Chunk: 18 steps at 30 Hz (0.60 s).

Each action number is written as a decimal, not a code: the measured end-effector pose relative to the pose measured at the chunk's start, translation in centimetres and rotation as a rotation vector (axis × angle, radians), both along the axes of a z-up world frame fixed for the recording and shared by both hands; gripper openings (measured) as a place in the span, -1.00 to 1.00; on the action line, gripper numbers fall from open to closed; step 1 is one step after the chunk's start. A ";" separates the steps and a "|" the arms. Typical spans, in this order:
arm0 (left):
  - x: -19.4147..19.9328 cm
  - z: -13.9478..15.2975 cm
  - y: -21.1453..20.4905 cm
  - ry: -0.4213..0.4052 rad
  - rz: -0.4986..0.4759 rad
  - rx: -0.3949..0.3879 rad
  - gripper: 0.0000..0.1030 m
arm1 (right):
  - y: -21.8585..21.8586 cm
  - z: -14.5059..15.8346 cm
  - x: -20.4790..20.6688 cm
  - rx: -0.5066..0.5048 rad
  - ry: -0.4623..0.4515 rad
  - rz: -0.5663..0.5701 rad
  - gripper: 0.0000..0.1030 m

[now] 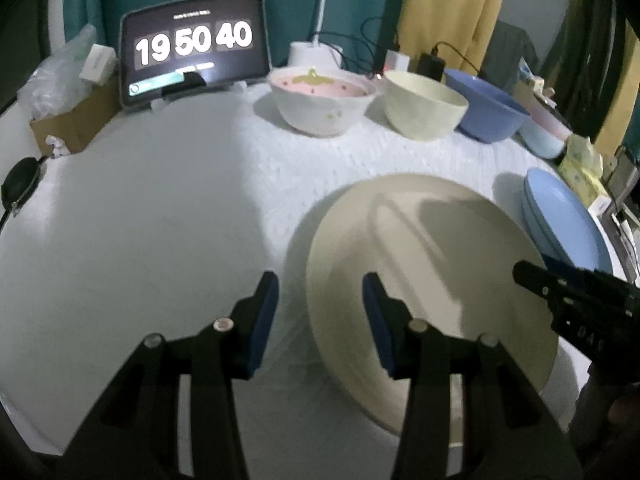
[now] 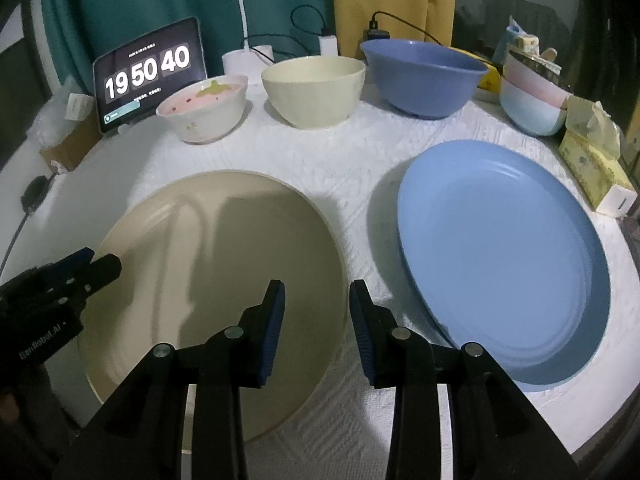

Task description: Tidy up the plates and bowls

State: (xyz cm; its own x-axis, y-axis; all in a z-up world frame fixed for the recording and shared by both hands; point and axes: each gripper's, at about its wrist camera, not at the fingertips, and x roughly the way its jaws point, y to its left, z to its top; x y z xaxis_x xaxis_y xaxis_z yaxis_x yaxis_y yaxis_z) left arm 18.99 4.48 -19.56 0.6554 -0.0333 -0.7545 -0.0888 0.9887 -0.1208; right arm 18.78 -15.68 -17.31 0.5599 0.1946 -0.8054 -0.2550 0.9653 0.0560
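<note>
Jaws on both grippers gape, holding nothing; beige plate (image 2: pixel 216 280) lies bare (blue plates (image 2: pixel 504 264) too).

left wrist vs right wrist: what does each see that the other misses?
Left wrist only: the left gripper from behind, open, straddling the near-left rim of the cream plate, with bare table to its left.

Right wrist only: the blue plate in full, the tissue box clearly, and the right gripper open over the gap between the plates.

Both: cream plate, pink bowl, cream bowl, blue bowl, stacked pastel bowls, clock tablet reading 19 50 40.
</note>
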 end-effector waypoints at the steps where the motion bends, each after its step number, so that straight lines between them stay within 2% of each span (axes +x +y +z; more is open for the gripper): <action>1: 0.1 -0.2 -0.1 0.008 -0.005 0.003 -0.12 | 0.0 -0.1 0.0 0.006 0.005 0.003 -0.31; 6: 0.2 -1.0 -0.7 0.023 -0.027 0.018 -0.14 | 0.3 -0.6 0.0 0.009 0.009 0.027 -0.32; 11: 0.1 -0.9 -1.3 0.013 -0.042 0.034 -0.19 | 0.2 -0.5 -0.1 -0.006 -0.001 0.035 -0.52; 18: -0.2 0.0 -1.1 -0.019 -0.034 0.038 -0.21 | 0.2 0.7 -0.4 0.008 -0.030 0.046 -0.53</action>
